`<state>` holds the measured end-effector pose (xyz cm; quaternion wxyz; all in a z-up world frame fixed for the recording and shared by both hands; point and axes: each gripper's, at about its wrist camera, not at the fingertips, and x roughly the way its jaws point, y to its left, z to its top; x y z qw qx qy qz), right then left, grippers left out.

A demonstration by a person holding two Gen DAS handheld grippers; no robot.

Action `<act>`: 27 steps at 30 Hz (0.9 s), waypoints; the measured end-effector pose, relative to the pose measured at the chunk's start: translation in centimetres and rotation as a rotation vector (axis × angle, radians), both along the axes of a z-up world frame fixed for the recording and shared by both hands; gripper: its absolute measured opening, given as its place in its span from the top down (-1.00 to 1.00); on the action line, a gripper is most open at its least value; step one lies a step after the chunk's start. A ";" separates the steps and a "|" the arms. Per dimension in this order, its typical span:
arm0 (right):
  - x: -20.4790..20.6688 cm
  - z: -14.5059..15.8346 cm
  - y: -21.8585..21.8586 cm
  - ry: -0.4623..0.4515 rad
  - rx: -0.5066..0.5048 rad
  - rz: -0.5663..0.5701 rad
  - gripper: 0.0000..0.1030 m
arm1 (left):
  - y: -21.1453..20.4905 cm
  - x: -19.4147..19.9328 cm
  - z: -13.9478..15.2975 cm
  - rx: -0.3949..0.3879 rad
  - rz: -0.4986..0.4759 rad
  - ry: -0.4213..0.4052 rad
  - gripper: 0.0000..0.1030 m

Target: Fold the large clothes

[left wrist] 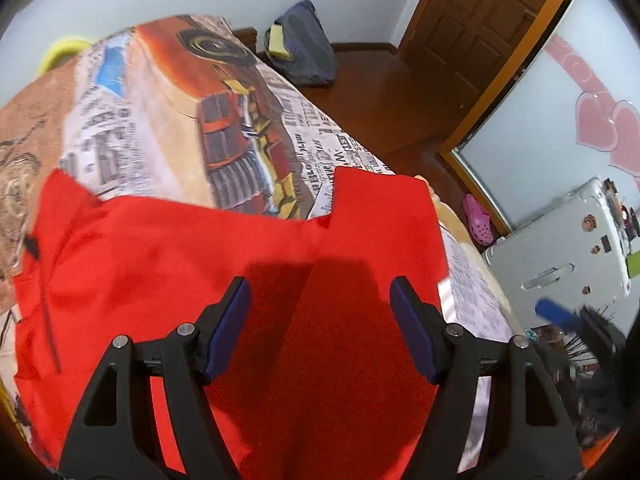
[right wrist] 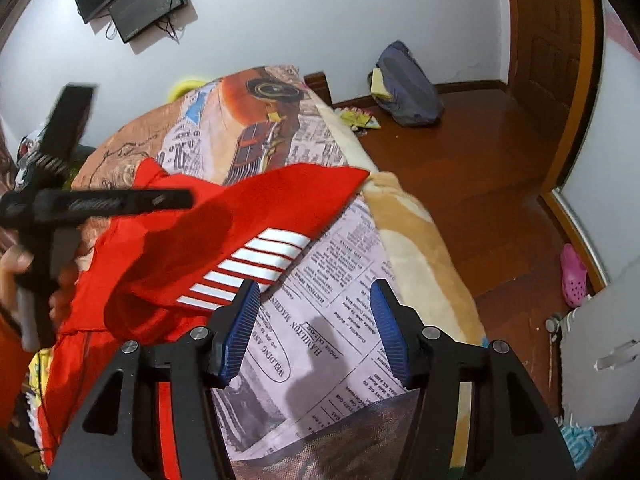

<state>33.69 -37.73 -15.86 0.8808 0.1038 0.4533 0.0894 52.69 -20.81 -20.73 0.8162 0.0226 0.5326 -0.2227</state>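
My left tongs (left wrist: 320, 320) tilt steeply down over the red garment (left wrist: 240, 260) spread on the bed (left wrist: 168, 120) — jaws wide, holding nothing. My right tongs (right wrist: 314, 328) stand half open over newsprint bedding, empty; the striped sleeve (right wrist: 248, 220) runs lower left to upper right.

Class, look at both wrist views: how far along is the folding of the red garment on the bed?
Done: a striped sleeve already lies across the red garment. In hand: nothing; the left gripper and right gripper are both open and empty. Left: the remaining folds into a compact bundle.
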 end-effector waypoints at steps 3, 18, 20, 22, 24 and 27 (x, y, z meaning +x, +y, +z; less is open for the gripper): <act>0.2 -0.8 -0.3 0.014 0.008 0.007 -0.04 | -1.4 1.7 -1.7 -0.017 -0.001 0.044 -0.25; -0.3 -0.8 0.6 0.024 0.023 0.021 -0.04 | -0.2 -2.9 8.0 -0.064 -0.022 -0.270 0.88; -0.4 -0.3 1.2 0.015 0.036 0.034 -0.04 | 1.5 -4.8 11.7 -0.051 0.002 -0.383 0.88; -0.6 0.4 2.1 0.007 0.046 0.052 -0.04 | 3.5 -6.7 14.6 -0.033 0.034 -0.477 0.88; -0.7 0.8 3.1 0.002 0.049 0.073 -0.04 | 5.5 -8.4 16.6 0.007 0.077 -0.561 0.88; -0.9 1.0 5.0 0.008 0.055 0.110 -0.04 | 9.0 -11.0 18.1 0.074 0.145 -0.647 0.88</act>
